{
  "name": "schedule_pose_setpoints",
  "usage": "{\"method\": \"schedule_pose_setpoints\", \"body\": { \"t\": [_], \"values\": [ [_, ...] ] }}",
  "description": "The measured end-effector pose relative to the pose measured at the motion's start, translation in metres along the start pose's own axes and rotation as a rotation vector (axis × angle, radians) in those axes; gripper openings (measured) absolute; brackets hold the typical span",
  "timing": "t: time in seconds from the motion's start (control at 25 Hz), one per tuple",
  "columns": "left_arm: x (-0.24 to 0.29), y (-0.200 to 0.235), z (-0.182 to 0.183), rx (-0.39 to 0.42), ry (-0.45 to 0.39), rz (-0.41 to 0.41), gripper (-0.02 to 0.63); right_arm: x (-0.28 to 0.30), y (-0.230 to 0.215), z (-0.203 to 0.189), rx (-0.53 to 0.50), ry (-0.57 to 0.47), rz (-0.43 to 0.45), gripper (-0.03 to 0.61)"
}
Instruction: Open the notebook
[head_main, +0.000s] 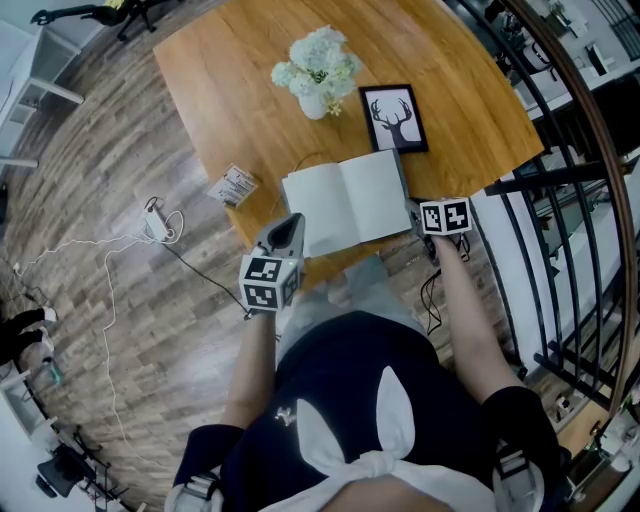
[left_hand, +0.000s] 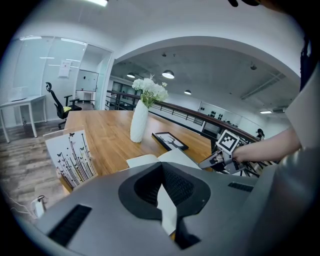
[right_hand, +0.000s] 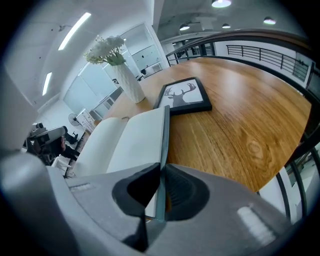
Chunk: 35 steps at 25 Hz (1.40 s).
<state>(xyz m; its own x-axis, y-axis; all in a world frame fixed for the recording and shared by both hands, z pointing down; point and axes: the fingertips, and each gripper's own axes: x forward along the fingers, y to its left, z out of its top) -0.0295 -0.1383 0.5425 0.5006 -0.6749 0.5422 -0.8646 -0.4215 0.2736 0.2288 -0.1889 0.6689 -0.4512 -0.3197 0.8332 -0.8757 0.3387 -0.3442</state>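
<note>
While the notebook (head_main: 345, 205) lies spread open on the wooden table (head_main: 220, 90) with its white pages up, the right gripper (head_main: 413, 212) sits at its right edge, jaws drawn narrow and pinching the thin grey cover. The left gripper (head_main: 291, 226) is at the near left corner, its jaws likewise close together on a white page. A framed deer picture (head_main: 393, 118) lies beyond the right gripper. A vase of white flowers (head_main: 318, 75) stands beyond the left gripper, with a printed card (head_main: 233, 186) to that gripper's left.
</note>
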Motion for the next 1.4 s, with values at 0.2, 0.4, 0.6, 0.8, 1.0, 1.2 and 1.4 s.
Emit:
{"method": "schedule_pose_setpoints", "body": {
  "t": [0.2, 0.4, 0.6, 0.8, 1.0, 1.2, 1.4],
  "values": [
    [0.001, 0.0, -0.004, 0.004, 0.005, -0.001, 0.017, -0.003, -0.004, 0.0, -0.033, -0.015, -0.033, 0.057],
    [0.001, -0.002, -0.004, 0.006, 0.002, -0.004, 0.017, -0.014, 0.001, 0.007, -0.039, -0.059, -0.029, 0.104],
    [-0.001, -0.006, 0.0, 0.017, -0.007, -0.01, 0.017, -0.035, 0.018, 0.026, -0.081, -0.162, -0.035, 0.104],
    [-0.006, -0.013, 0.018, 0.014, -0.033, -0.013, 0.017, -0.056, 0.049, 0.044, -0.128, -0.27, -0.013, 0.103],
    [-0.006, -0.022, 0.024, 0.026, -0.059, -0.035, 0.017, -0.077, 0.085, 0.057, -0.148, -0.389, 0.032, 0.066],
    [-0.006, -0.035, 0.038, 0.024, -0.082, -0.044, 0.017, -0.094, 0.115, 0.066, -0.207, -0.461, 0.061, 0.004],
    [-0.007, -0.052, 0.051, 0.019, -0.103, -0.065, 0.017, -0.101, 0.141, 0.065, -0.277, -0.475, 0.112, -0.002]
  ]
}}
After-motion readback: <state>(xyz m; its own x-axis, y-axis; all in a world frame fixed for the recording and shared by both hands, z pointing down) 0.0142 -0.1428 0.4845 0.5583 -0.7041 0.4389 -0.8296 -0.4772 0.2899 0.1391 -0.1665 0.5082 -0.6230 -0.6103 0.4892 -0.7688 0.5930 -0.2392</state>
